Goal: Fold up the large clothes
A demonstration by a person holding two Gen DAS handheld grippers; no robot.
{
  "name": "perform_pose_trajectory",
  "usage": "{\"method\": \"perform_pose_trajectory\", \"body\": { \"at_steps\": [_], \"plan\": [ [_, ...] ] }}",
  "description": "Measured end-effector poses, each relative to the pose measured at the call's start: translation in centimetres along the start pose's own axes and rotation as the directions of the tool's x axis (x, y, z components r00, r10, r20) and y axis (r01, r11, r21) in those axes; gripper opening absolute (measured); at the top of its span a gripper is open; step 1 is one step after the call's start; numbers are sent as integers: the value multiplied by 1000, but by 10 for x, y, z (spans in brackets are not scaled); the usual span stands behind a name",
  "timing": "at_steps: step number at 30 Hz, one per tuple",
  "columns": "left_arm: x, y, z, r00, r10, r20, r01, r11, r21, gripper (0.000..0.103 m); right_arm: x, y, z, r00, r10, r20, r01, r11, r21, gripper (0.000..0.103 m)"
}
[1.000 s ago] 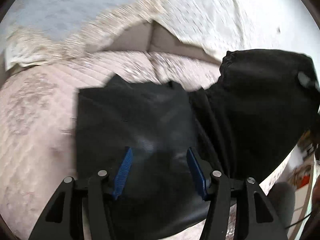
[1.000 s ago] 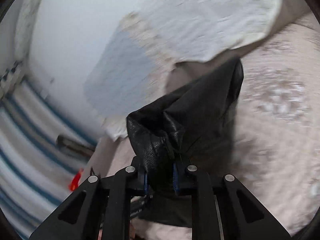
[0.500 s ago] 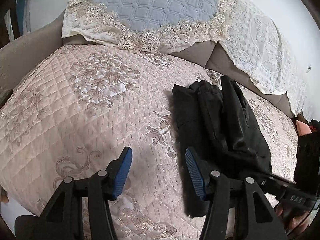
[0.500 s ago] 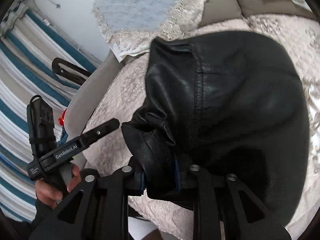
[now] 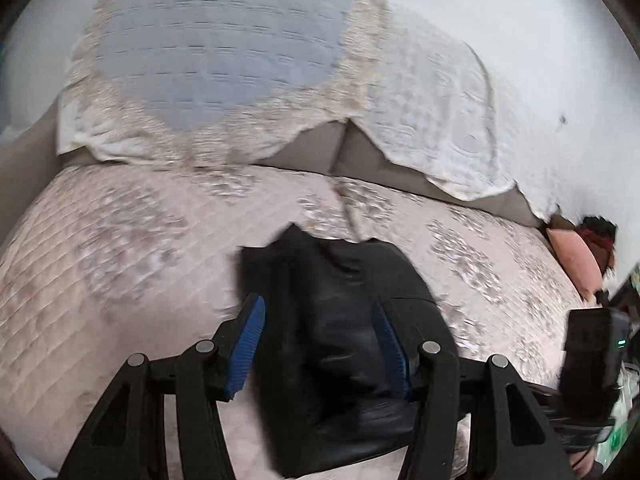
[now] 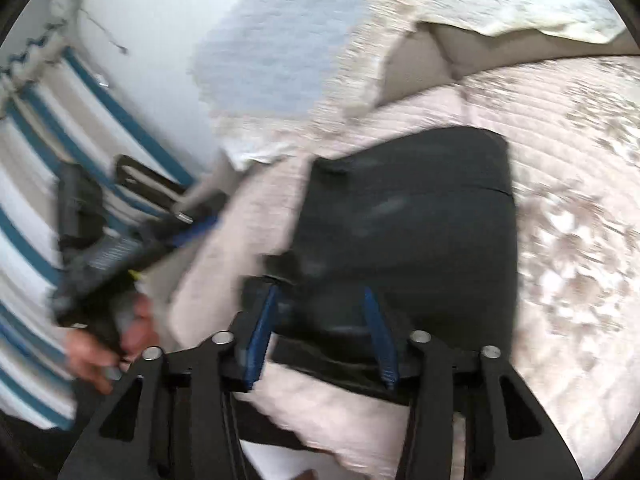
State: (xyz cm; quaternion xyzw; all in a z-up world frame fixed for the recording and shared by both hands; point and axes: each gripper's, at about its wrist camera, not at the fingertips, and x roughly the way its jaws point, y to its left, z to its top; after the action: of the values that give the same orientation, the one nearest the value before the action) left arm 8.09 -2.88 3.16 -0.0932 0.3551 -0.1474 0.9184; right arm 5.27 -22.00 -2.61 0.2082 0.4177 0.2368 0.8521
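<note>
A folded black leather garment lies on the pink quilted sofa seat. My left gripper is open, its blue pads on either side of the garment's near end, holding nothing. In the right wrist view the same garment lies flat as a compact rectangle. My right gripper is open just over its near edge, with nothing between the pads. The left gripper and the hand holding it show at the left of that view. Both views are blurred by motion.
Lace-edged covers drape the sofa back. A pink cushion sits at the sofa's far right end. A blue-and-white striped cloth hangs left of the sofa. The right gripper's body shows at the right edge.
My right gripper has let go of the garment and opened; the garment now lies flat on the seat. My left gripper has swung back over the garment's near end.
</note>
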Motion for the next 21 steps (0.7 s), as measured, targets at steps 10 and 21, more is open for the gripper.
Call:
{"method": "perform_pose_trajectory", "body": {
  "at_steps": [10,21],
  "plan": [
    [53,28,-84,982,93,-166,-100,994,-34,0,4,-18,-13,992,-111,-53,107,992,-71,28],
    [15,13,-47,987,126,-102,-127,992,-11,0,4,-19,-19,986,-154,-58,147,983,-109,30]
  ]
}}
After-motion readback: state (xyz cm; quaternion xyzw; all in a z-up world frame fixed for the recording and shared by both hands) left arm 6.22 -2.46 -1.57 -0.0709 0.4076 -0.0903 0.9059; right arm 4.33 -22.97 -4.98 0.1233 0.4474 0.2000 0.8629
